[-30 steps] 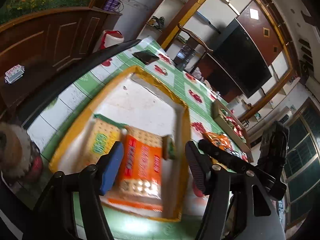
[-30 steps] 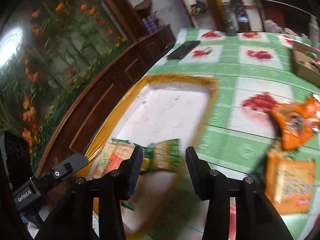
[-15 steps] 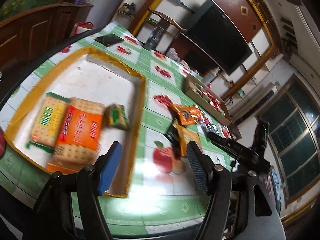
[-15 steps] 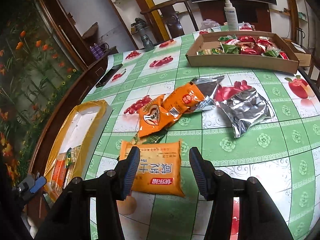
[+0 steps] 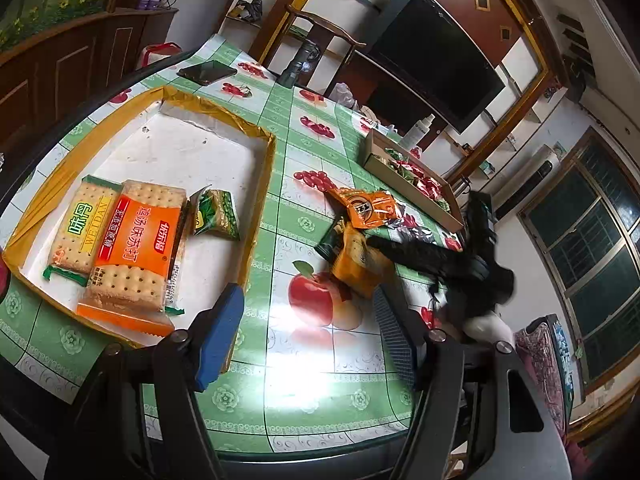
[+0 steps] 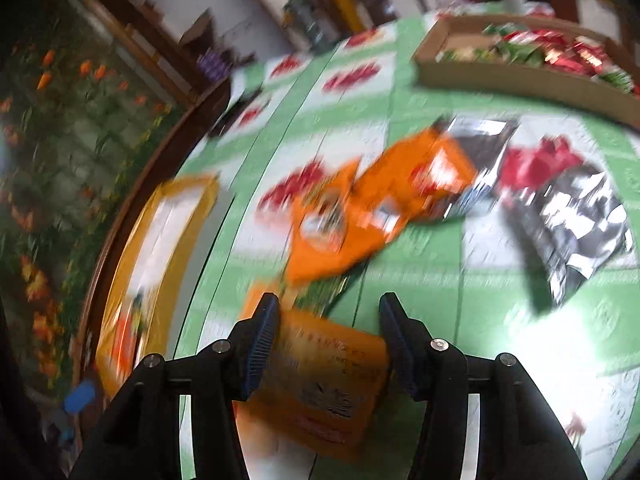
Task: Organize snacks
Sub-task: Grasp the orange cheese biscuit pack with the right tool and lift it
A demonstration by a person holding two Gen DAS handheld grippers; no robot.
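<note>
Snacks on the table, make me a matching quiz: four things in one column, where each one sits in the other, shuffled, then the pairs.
Things:
1. small green packet
2. orange cracker pack
3. orange pouch
4. phone

Places:
A. between the right gripper's open fingers
B. on the tablecloth beyond the yellow tray's far end
C. in the tray beside a green-and-yellow cracker pack
D. in the tray near its right wall

Pairs: 1-D, 2-C, 3-A, 4-B

left wrist: high, overlooks table (image 5: 320,364) | right wrist: low, close | shared: orange packets (image 5: 370,210)
</note>
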